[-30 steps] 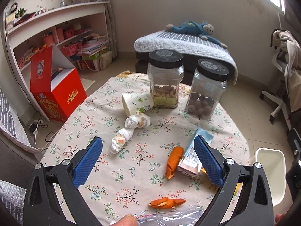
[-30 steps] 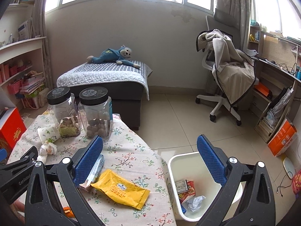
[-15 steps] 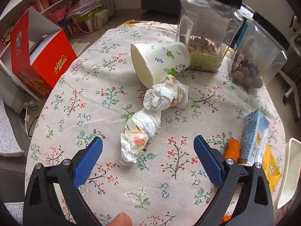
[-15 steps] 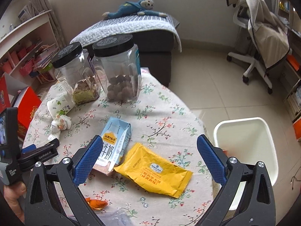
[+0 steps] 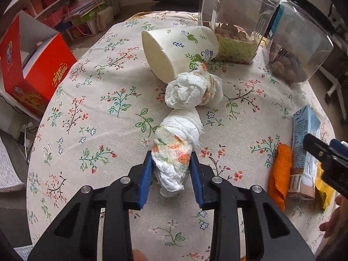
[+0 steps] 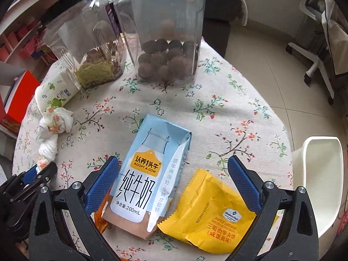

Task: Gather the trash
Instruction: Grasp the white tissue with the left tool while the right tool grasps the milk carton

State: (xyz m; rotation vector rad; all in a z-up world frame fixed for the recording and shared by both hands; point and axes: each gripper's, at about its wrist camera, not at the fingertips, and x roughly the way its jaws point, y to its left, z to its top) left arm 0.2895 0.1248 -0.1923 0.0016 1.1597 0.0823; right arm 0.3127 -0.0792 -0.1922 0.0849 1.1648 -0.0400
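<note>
My left gripper is shut on the near end of a crumpled tissue wad lying on the floral tablecloth. A second tissue ball touches it, next to a tipped paper cup. My right gripper is open, low over a flattened blue milk carton and a yellow snack wrapper; the carton lies against its left finger. Orange peel lies beside the carton. The right gripper's tip shows at the left wrist view's right edge.
Two clear jars with black lids stand at the table's far side. A white bin stands on the floor right of the table. A red box sits on the floor to the left.
Both grippers dropped closer to the table. My left gripper closed on the tissue wad. My right gripper moved in over the carton and wrapper, still open.
</note>
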